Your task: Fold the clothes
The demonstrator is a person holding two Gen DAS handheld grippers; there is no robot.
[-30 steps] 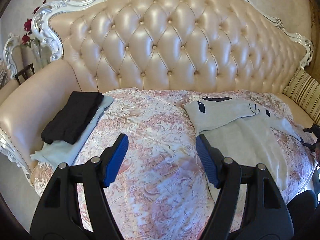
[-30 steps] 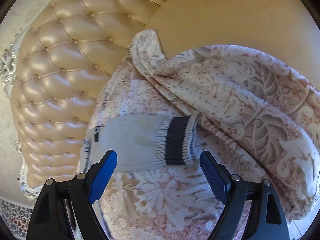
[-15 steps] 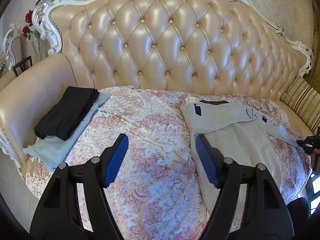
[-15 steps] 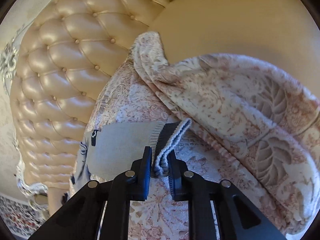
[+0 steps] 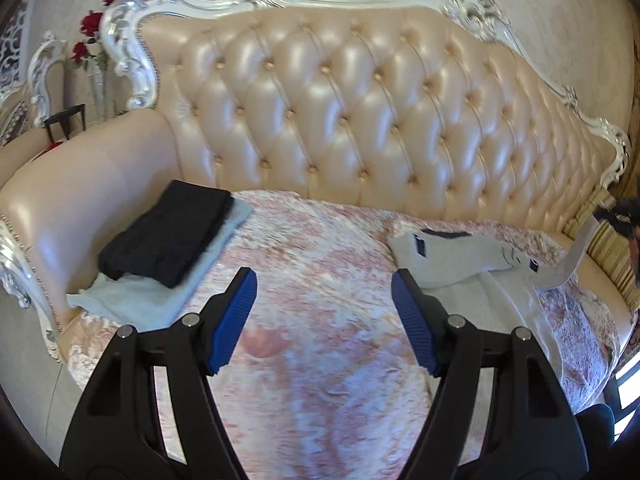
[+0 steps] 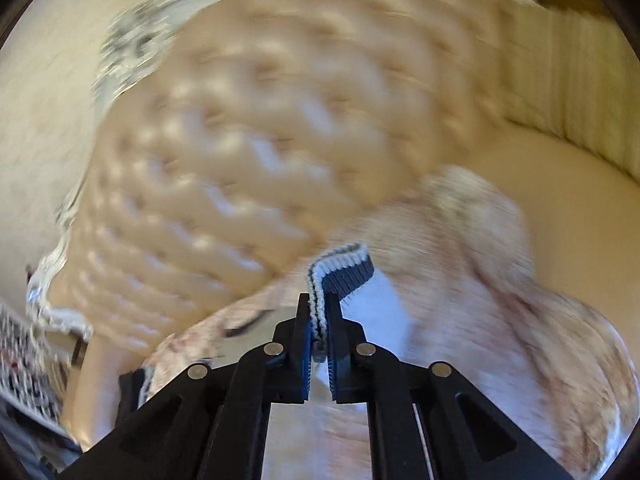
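Blue-padded fingers (image 5: 234, 322) of your left gripper (image 5: 323, 322) are standing wide apart at the bottom of the left wrist view, holding nothing and hanging over the pink floral bedspread (image 5: 320, 280). Just past the right-hand finger, in the middle right of that frame, the grey sweater (image 5: 460, 260) is lying on the bedspread with its dark-trimmed collar toward the headboard. One sleeve (image 5: 576, 256) is rising off the bedspread toward the right edge, where your right gripper (image 5: 620, 216) is showing as a dark blur.

In the right wrist view, your right gripper (image 6: 319, 336) is clamping almost fully together at bottom centre, and you are pinching the ribbed cuff (image 6: 344, 272) of that sleeve between its pads. The cuff's dark band and pale edge are sticking up above the fingertips, with the pale sleeve (image 6: 384, 312) trailing down on the right. Everything behind it in that frame is smeared by motion.

Farther back in the left wrist view, at the middle left, a folded black garment (image 5: 168, 232) is resting on a folded pale blue one (image 5: 136, 296), beside the sofa-like arm. Beyond all of it, the cream tufted headboard (image 5: 360, 112) with its white carved frame is filling the upper half, and red flowers (image 5: 90, 34) are showing at the upper left.
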